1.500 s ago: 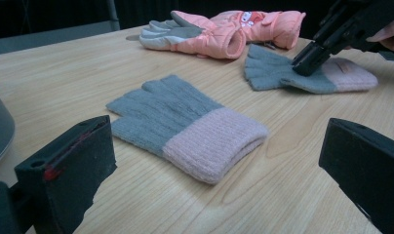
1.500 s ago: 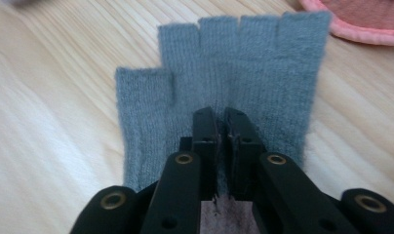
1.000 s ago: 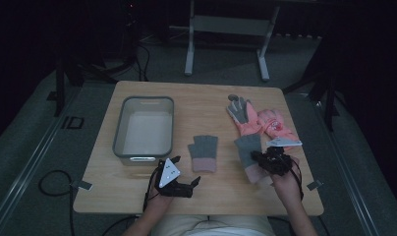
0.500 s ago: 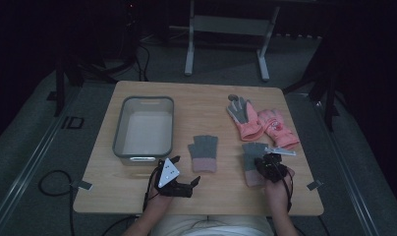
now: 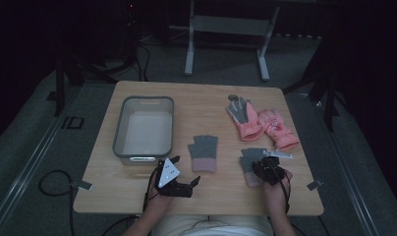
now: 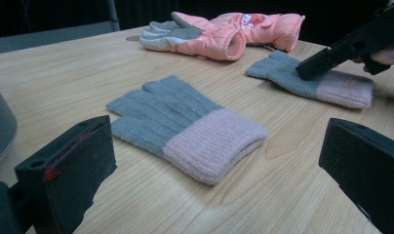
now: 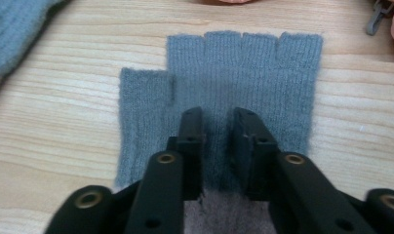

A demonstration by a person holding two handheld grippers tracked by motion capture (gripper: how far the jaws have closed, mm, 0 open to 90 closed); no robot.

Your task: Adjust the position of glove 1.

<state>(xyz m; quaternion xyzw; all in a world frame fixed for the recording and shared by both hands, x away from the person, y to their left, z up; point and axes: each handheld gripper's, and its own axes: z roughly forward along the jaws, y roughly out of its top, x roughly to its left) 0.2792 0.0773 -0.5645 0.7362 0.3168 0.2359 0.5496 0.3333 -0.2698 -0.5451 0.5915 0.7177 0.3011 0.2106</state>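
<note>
Two grey knit gloves with pink cuffs lie flat on the counter, well apart from each other. Right glove (image 5: 250, 166) near the front edge, toward the right corner; the right gripper (image 5: 268, 168) is down on it. Seen from the right gripper view, its fingers (image 7: 191, 146) stand a narrow gap apart, having just been opening, tips resting on the grey palm (image 7: 239, 92) just above the pink cuff; grey knit shows in the gap, not pinched. Left glove (image 5: 204, 152) lies mid-counter, near the front edge. Left gripper (image 5: 179, 183) rests by the front edge, just in front of the tub, fingers (image 6: 68, 170) spread wide, nothing between them, the left glove (image 6: 185, 129) lying ahead of them untouched. Grey tub (image 5: 119, 137) sits at the left side. Pair of pink mittens (image 5: 263, 123) toward the back right, side by side, touching.
</note>
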